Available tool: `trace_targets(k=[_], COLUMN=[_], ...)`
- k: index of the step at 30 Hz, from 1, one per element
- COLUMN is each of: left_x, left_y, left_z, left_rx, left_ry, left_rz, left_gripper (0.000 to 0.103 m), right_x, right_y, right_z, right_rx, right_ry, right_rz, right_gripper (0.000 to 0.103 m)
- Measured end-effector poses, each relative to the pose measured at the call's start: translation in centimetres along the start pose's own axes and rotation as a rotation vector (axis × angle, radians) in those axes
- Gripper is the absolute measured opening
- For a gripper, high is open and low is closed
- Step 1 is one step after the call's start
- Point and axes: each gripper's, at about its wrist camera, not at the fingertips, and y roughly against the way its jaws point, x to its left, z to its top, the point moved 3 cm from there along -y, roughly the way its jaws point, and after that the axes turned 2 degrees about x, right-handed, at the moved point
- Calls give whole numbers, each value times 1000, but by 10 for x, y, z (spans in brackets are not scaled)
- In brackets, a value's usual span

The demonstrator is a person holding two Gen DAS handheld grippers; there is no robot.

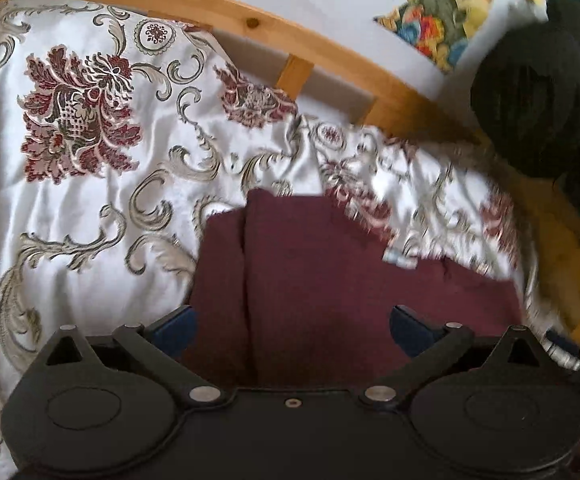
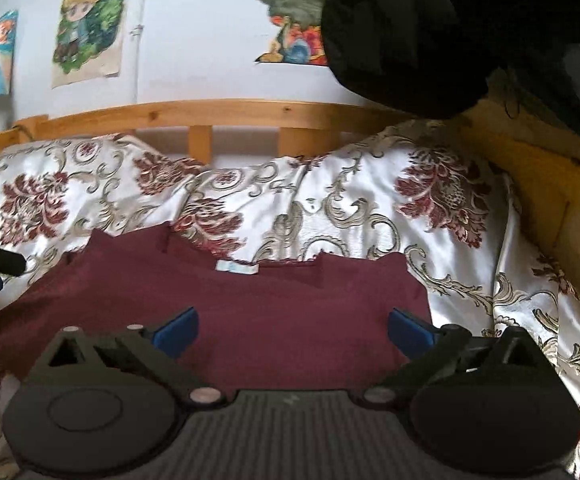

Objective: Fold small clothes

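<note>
The maroon garment [image 2: 218, 304] is lying spread on the patterned bedspread [image 2: 330, 216], directly ahead of and beneath both grippers; its neckline with the pale label [image 2: 237, 267] is facing away from the right gripper [image 2: 293, 332], toward the wooden bed rail [image 2: 194, 114], so the near hem is presenting itself for a grasp. The right gripper is hovering over the garment's middle with its blue pads [image 2: 178, 330] spread wide and nothing between them; whether the pads are touching the cloth cannot be told. The left gripper [image 1: 292, 330] is likewise released, jaws apart and empty, and is sitting over the garment's left portion, where a lengthwise crease [image 1: 246, 280] is running away from it; its tip is also appearing at the far left edge of the right wrist view, beside the garment's edge. This paired stance, one gripper to each side, is judged to be preparing a two-point pinch so the cloth can be lifted evenly and folded without skewing. A dark bundled item [image 2: 406, 32] is resting beyond the right gripper on the right, well apart from the garment; posters [image 2: 88, 24] are hanging on the wall beyond the rail.
</note>
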Motion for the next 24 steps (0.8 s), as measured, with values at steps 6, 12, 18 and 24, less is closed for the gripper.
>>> trace_targets(k=[6, 12, 18, 24], left_x=[6, 18, 26, 31], left_y=[2, -9, -20, -25], left_z=[-10, -16, -21, -28], left_rx=[5, 73, 115, 144], left_ry=[-26, 68, 103, 100], left_rz=[18, 14, 47, 56], left_gripper=[102, 102, 102, 102], right_x=[12, 35, 48, 55], right_y=[20, 15, -4, -23], right_z=[-11, -31, -45, -53], right_rx=[53, 130, 78, 86], right_ry=[-118, -31, -50, -28], right_rz=[-48, -22, 28, 21], right_gripper=[103, 103, 103, 103])
